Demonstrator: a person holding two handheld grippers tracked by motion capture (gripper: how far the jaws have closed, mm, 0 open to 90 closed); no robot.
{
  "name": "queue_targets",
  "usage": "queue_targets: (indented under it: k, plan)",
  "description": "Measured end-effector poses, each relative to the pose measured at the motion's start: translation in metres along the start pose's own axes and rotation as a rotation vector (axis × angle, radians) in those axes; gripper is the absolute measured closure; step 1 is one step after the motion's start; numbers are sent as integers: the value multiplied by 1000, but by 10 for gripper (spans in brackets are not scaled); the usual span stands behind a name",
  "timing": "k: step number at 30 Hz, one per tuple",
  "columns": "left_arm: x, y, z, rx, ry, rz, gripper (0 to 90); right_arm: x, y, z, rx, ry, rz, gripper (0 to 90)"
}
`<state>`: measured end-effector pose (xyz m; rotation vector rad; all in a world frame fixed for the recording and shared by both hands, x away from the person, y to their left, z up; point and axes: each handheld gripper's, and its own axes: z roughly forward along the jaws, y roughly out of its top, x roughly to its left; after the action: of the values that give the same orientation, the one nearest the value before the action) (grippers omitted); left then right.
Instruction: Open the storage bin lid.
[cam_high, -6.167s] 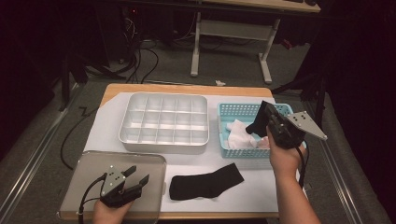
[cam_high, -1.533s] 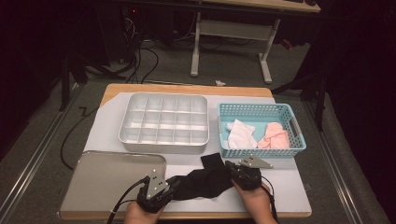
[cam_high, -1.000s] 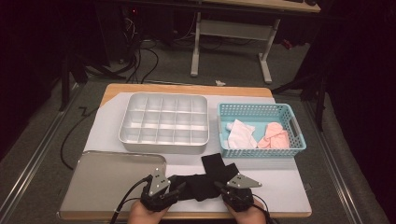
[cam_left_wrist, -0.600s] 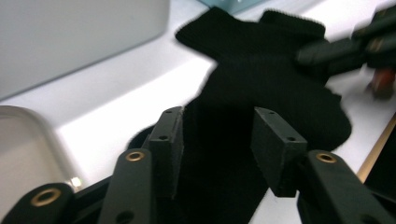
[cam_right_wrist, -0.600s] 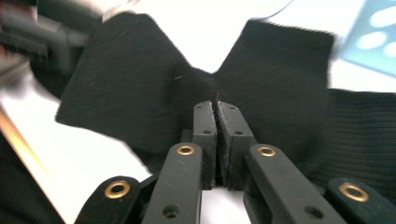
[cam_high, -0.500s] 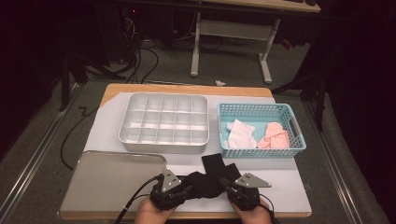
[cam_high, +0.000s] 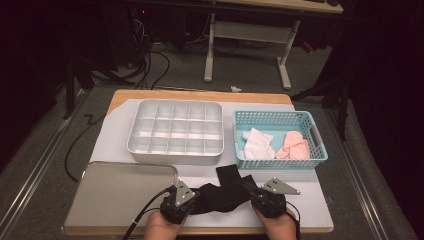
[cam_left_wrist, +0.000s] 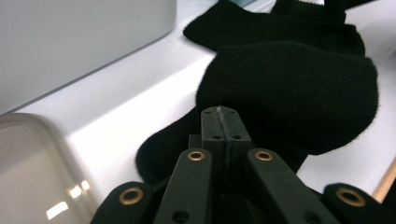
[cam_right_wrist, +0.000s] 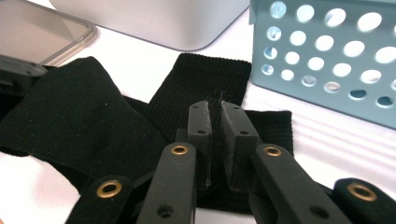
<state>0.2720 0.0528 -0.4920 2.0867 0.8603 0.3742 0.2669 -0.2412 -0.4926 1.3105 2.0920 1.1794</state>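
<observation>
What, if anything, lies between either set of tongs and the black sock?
Nothing visible. The left tongs are shut at the edge of the black sock. The right tongs sit over its other end, a narrow gap between them, with no other item between.

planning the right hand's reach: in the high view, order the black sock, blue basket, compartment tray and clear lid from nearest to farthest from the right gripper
From the right gripper:
1. Black sock, right at its jaws, to its left.
2. Blue basket, just beyond, up and right.
3. Compartment tray, farther back, up and left.
4. Clear lid, at the near left, past the left gripper.
</observation>
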Motion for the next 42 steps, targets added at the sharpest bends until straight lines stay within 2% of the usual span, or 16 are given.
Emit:
queue_targets:
  k: [4, 8, 11, 14, 16, 17, 19, 21, 22, 26, 31, 34, 36, 38, 40, 42]
  plan:
    - [-2, -2, -5, -7, -10, -4, 900, 7, -2, -3, -4, 35, 2, 776]
    - [-4, -3, -5, -14, -1, -3, 900, 35, 6, -4, -20, 124, -52, 688]
    - [-1, -3, -7, -21, 5, -12, 878, 57, 12, 4, -7, 212, -97, 597]
    - [3, -5, -12, -30, 14, -15, 850, 76, 15, 14, 6, 260, -142, 563]
    - [8, -6, -16, -40, 19, -20, 825, 85, 17, 20, 18, 271, -164, 568]
    - [10, -6, -18, -50, 24, -26, 815, 89, 17, 25, 36, 261, -181, 590]
    - [13, -7, -22, -61, 31, -33, 797, 91, 14, 35, 82, 206, -201, 690]
    - [17, -9, -25, -70, 31, -43, 768, 87, 12, 44, 126, 172, -192, 850]
    - [18, -10, -26, -74, 34, -45, 758, 85, 13, 46, 127, 166, -188, 865]
    - [24, -16, -30, -71, 45, -57, 753, 86, 22, 47, 96, 181, -161, 871]
    - [28, -23, -32, -59, 70, -70, 759, 102, 41, 42, 24, 243, -132, 863]
    - [30, -26, -34, -61, 76, -79, 760, 108, 36, 49, 59, 278, -115, 820]
    - [30, -27, -35, -61, 75, -79, 760, 107, 28, 53, 92, 281, -122, 745]
    - [28, -25, -35, -66, 70, -71, 760, 100, 25, 47, 76, 265, -109, 729]
    - [24, -23, -34, -69, 60, -60, 758, 87, 27, 36, 32, 209, -110, 727]
    - [18, -19, -31, -70, 46, -42, 753, 70, 29, 26, 4, 120, -120, 743]
